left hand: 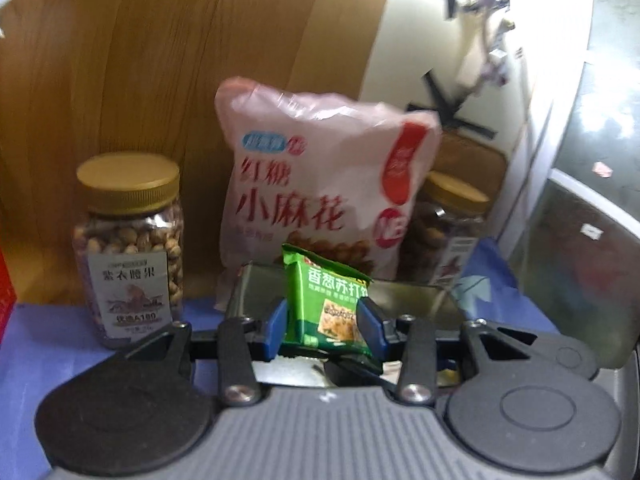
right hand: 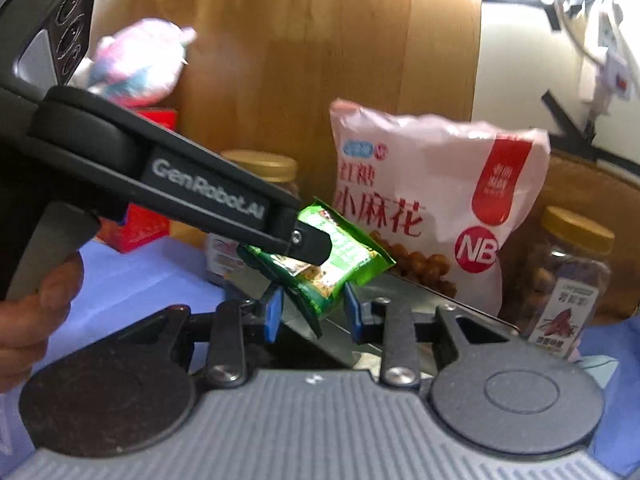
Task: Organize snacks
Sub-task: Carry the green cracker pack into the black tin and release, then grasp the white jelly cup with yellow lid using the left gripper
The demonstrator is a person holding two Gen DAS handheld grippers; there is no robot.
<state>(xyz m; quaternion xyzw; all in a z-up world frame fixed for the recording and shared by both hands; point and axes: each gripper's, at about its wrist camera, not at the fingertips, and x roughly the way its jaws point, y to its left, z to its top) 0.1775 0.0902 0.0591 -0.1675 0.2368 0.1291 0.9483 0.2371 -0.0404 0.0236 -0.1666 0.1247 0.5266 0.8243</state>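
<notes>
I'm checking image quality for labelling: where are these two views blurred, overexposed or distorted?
Left wrist view: the pink snack bag and the nut jar are softly motion-blurred, the white wall at top right is blown out, and the wood panel bows from fisheye. Right wrist view: the green cracker packet is smeared, and the plush toy is out of focus.

Wood-grain panel [left hand: 160, 60] fills the bkgd, w/ a blue cloth [left hand: 48, 340] spread below it. White wall [left hand: 420, 40] to the right has black tape strips [left hand: 460, 120] stuck on. Plush toy [right hand: 140, 60] (pink/blue, blurry) sits on top of a red box [right hand: 140, 228], left side.
</notes>
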